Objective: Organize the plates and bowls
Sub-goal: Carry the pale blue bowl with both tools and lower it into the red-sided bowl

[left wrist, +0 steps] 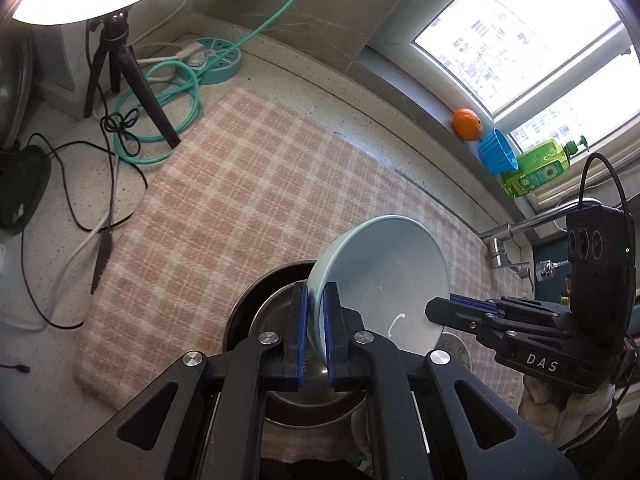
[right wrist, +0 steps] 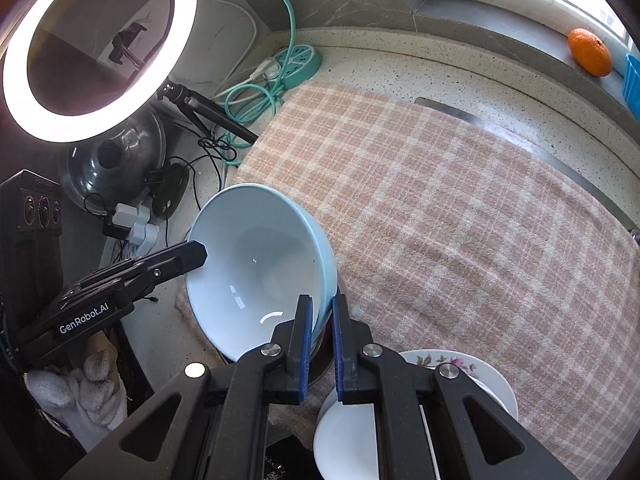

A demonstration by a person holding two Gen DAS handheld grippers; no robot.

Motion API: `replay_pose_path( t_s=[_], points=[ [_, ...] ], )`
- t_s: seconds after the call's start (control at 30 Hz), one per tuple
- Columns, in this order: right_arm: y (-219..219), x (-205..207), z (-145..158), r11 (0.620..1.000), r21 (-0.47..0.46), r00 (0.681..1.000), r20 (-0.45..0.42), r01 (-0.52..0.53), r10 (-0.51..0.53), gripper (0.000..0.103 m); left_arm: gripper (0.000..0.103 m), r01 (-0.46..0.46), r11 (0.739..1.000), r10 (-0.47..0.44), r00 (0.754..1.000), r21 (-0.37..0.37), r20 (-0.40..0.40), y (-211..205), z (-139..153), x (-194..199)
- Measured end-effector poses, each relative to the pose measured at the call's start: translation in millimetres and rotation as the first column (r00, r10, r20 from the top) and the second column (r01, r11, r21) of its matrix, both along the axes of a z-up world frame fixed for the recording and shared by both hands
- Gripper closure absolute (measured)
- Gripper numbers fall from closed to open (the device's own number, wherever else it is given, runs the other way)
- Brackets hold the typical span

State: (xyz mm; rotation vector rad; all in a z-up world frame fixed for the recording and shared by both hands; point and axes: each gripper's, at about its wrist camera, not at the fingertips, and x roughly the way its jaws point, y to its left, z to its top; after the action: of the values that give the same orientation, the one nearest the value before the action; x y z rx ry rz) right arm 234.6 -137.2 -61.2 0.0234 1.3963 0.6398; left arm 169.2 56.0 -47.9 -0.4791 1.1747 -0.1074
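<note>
A pale blue bowl is held tilted in the air over the checked cloth; it also shows in the right wrist view. My left gripper is shut on its near rim, and it reaches the bowl's left rim in the right wrist view. My right gripper is shut on the opposite rim, and it shows at the bowl's right edge in the left wrist view. Under the bowl sits a dark pan with a steel bowl in it. A floral plate with a white bowl lies lower right.
A pink checked cloth covers the counter. A ring light on a tripod, a teal power strip and cables crowd the far left. A steel lid leans there. An orange, blue cup and green soap bottle stand on the windowsill.
</note>
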Motion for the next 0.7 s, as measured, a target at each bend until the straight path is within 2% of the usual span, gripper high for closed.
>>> replay_pose_path(
  t_s=[0.7],
  points=[
    [22.5, -26.3, -36.3, 0.999, -0.04, 0.998, -0.058, -0.021, 0.019, 0.094, 0.097, -0.01, 1.0, 0.009, 0.998, -0.016, -0.063, 19.2, -29.8, -25.6]
  ],
)
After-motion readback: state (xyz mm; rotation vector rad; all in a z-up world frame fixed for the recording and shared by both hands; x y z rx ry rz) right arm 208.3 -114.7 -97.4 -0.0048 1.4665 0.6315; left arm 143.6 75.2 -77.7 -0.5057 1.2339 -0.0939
